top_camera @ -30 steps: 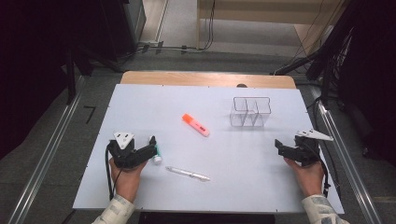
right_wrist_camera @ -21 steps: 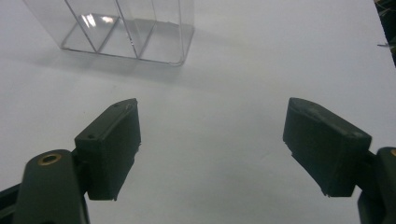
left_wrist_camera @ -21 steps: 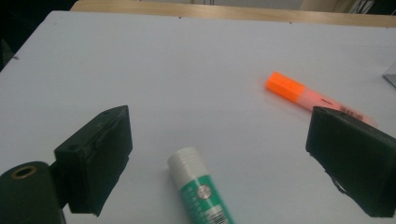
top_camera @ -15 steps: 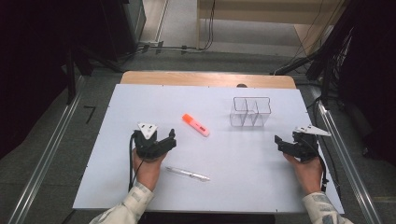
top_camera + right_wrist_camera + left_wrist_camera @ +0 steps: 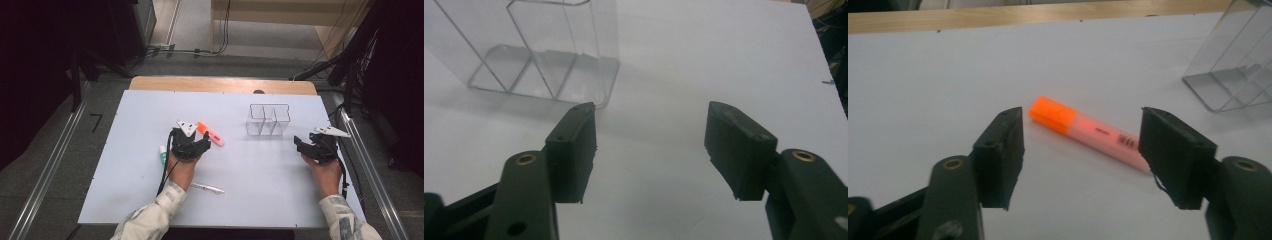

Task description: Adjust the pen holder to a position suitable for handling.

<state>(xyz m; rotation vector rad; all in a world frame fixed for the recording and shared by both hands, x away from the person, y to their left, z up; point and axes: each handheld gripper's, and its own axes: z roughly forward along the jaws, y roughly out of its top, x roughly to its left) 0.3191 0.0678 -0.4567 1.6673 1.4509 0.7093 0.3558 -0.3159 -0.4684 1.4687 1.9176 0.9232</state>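
While your left hand (image 5: 182, 167) reaches forward low over the table (image 5: 125, 150), left claw (image 5: 1080, 142) part-open and just been closing, empty, orange marker (image 5: 1088, 132) just ahead between its tips, marker's far end hidden behind one jaw, right claw (image 5: 651, 132) likewise narrowing, empty, clear holder (image 5: 544, 60) beyond, cut off.

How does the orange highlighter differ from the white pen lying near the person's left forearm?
The orange highlighter is thick, with an orange cap and a paler pink barrel; the white pen is much thinner and pale all over. The highlighter lies just ahead of the left gripper, framed between its jaws in the left gripper view, while the pen lies nearer the table's front edge, beside the forearm. Both lie flat on the white table, untouched.
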